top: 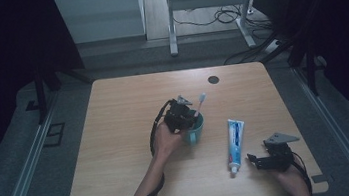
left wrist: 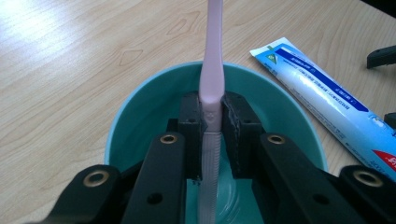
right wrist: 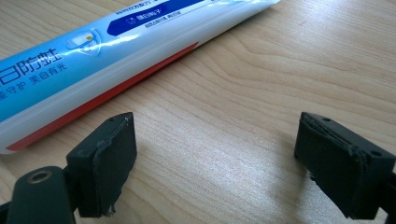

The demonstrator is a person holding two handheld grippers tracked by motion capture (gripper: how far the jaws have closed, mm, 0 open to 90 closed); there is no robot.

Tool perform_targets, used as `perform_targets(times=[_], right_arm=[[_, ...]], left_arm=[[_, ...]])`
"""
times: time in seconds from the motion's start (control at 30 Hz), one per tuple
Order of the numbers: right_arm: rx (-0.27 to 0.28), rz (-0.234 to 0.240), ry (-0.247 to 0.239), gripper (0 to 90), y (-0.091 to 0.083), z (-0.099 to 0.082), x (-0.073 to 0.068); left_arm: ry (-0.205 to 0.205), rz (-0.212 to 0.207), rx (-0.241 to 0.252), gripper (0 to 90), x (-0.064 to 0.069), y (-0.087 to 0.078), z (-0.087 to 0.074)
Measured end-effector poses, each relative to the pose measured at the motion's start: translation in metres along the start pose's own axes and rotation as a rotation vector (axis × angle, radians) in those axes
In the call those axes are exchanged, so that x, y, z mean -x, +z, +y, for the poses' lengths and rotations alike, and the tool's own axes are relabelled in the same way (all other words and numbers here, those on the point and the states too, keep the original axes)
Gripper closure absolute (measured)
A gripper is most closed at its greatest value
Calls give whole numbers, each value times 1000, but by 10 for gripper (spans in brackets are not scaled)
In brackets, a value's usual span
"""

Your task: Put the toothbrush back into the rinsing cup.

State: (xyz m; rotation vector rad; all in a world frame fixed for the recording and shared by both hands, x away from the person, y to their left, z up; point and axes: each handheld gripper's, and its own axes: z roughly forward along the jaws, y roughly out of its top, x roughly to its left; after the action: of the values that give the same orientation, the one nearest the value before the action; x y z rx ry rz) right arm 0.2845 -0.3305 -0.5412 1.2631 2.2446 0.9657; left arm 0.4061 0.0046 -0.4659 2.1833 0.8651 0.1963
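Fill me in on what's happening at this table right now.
A person is working at a wooden table with a gripper in each hand. The left gripper is shut on a pink toothbrush, holding it upright in a teal cup. The right gripper is open, low over the table beside a toothpaste tube that lies flat, to the right of the cup.

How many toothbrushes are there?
1. The pink toothbrush stands in the teal cup, pinched between the left gripper's fingers. None lies elsewhere on the table.
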Motion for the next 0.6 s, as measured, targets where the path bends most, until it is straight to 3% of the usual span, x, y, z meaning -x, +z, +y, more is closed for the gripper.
perform_targets(times=[0.33,0.6], right_arm=[[0,0,-1,129,0,0,0],[1,0,-2,129,0,0,0]], left_arm=[[-10,-8,-15,773,0,1,2],[12,6,-23,668,2,-1,2]])
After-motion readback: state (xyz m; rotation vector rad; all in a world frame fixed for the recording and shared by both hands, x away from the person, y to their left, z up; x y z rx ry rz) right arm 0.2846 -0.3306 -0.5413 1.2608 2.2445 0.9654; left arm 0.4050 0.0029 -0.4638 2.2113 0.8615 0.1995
